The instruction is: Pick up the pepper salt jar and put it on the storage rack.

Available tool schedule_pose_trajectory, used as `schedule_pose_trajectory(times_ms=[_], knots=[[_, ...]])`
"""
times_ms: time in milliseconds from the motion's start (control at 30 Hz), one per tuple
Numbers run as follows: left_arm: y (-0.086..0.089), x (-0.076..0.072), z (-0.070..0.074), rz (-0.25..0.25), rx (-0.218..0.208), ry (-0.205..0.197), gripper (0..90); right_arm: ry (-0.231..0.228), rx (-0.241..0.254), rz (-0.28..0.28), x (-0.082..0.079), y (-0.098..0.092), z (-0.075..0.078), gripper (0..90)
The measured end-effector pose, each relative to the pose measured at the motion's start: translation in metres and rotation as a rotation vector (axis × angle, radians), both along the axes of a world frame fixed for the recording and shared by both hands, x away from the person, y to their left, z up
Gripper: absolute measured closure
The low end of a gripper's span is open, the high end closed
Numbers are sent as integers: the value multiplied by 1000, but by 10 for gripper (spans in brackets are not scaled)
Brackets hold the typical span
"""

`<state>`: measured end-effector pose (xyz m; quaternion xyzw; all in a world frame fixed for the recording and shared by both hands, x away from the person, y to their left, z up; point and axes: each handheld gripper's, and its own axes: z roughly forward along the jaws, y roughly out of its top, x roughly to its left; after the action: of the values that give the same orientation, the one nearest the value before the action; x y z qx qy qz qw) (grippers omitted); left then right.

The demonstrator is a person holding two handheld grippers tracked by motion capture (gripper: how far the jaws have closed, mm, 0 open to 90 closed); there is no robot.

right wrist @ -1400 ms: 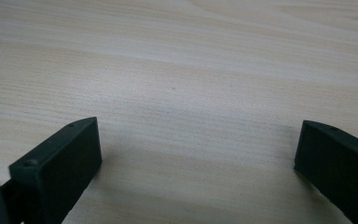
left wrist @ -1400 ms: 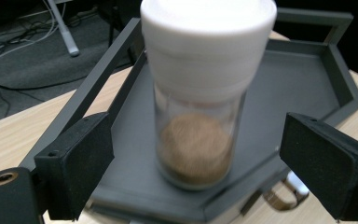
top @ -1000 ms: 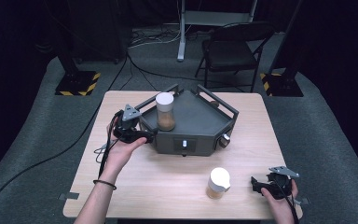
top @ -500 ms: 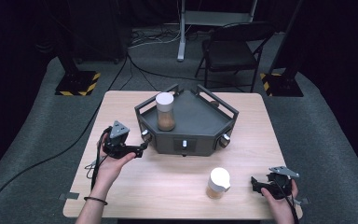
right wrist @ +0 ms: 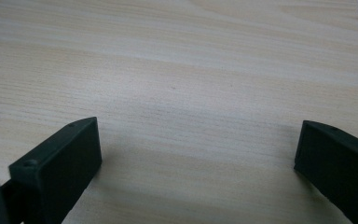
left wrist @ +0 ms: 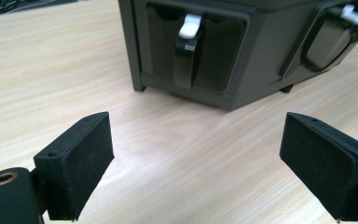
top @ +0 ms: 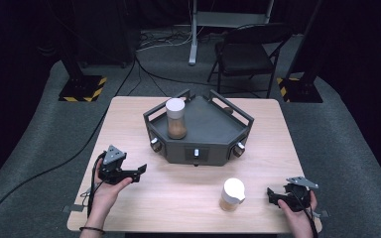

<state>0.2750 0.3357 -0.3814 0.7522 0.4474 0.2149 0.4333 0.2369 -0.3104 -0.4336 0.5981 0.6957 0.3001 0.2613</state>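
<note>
step: one jar [top: 175,118] sits on the grey tray [top: 213,130] | my left tool [top: 138,171] wide open, empty, near tray's front | my right tool [top: 274,195] open, empty | next: grab the jar [top: 232,194] in front of tray

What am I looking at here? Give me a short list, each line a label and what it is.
setting: wooden table in a dark room
centre: dark angular tray-like device with knobs on its front
on the device: white-lidded jar with brown contents, upright
on the table: second white-lidded jar, upright, in front of the device
left gripper: open, holding nothing, facing the device
right gripper: open, holding nothing, beside the second jar, not touching it
</note>
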Motion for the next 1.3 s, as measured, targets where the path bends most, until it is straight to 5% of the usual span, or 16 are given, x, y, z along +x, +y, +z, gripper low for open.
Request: schedule_pose_trajectory(times_ms=[733,1300], knots=[[-6,-11,-43,58,65,41,105,1,0,0,0,0,0,0],[3,0,-60,106,74,142,104,1,0,2,0,0,0,0]])
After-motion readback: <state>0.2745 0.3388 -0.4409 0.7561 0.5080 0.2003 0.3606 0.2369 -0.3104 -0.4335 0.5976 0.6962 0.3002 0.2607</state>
